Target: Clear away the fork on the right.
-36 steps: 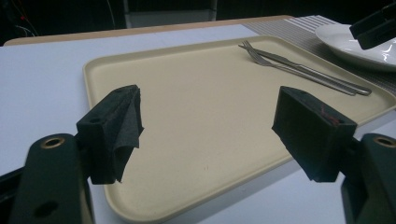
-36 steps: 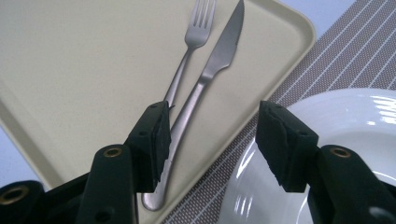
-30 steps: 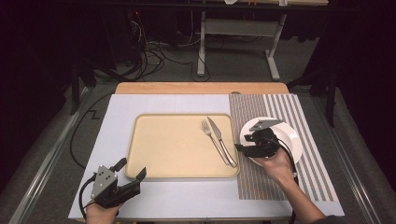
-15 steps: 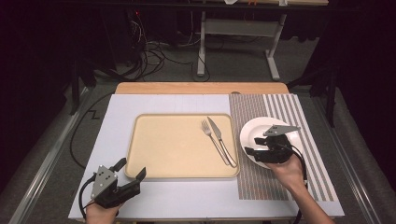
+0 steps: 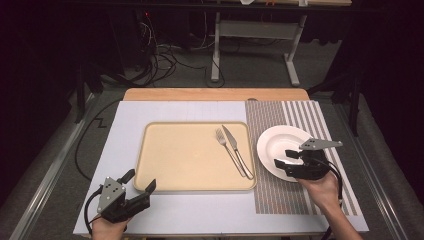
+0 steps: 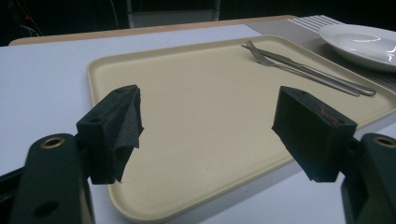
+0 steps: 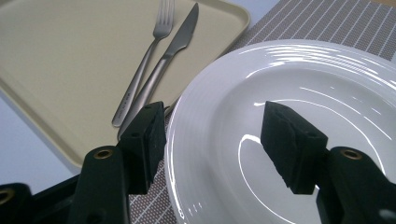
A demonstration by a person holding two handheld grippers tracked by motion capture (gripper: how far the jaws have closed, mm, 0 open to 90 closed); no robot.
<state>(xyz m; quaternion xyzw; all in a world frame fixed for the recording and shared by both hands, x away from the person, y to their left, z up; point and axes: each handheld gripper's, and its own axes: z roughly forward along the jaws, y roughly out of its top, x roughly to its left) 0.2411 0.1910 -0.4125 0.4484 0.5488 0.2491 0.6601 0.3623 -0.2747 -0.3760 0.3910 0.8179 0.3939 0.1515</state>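
Note:
A beige tray (image 5: 190,160) lies mid-table with a fork (image 5: 226,144) and a knife (image 5: 238,152) side by side on its right part. Just right of it, a white plate (image 5: 285,140) rests on a striped placemat (image 5: 300,115). My right gripper (image 5: 286,159) is open at the plate's near edge. In the right gripper view (image 7: 217,140) one jaw stands outside the plate's (image 7: 327,93) rim and the other over its inside. My left gripper (image 5: 140,180) is open and holds nothing, off the tray's near left corner and facing the tray (image 6: 201,102).
A white mat (image 5: 125,125) covers the table under the tray, with a wooden edge (image 5: 215,94) at the far side. Beyond the table, cables (image 5: 160,60) and a metal stand (image 5: 250,50) sit on the floor.
My right gripper has shifted a little to the right and nearer along the plate's near edge, turning as it went. The left gripper, tray, fork and knife have stayed put.

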